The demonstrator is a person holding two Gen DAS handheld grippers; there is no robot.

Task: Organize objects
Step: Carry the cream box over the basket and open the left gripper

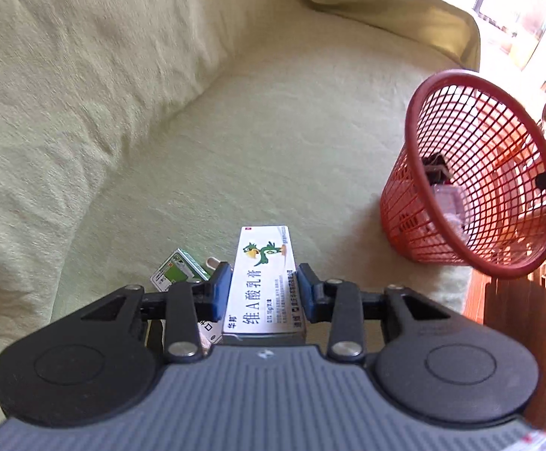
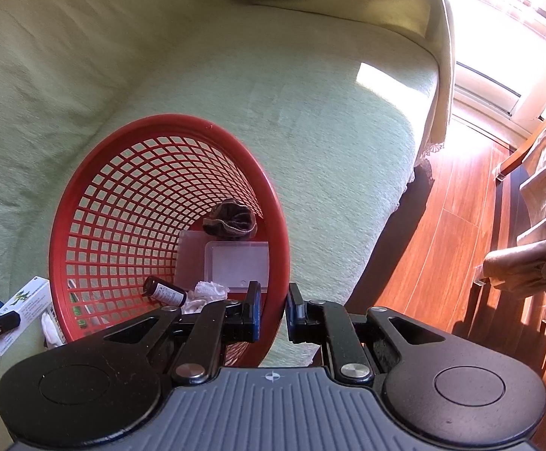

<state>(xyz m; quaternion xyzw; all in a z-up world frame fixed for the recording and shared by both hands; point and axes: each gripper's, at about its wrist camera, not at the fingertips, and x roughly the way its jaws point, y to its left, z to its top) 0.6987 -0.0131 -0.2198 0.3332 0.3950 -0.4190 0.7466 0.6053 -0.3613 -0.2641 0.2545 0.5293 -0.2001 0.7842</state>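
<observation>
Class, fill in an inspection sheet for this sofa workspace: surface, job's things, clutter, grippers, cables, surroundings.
Surface: green-covered sofa seat.
Job's things: white ointment box between the left jaws; red mesh basket tilted, holding a dark bottle, clear plastic box, dark bundle, crumpled tissue.
Clutter: green box on the seat.
Grippers: left gripper shut on the ointment box; right gripper clamps the basket's rim.
Cables: nothing seen.
Surroundings: wooden floor, sunlit window.

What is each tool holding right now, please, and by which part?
Left tool: the white medicine box, clamped across its long sides near mid-length. Right tool: the red basket, pinched by its rim.
</observation>
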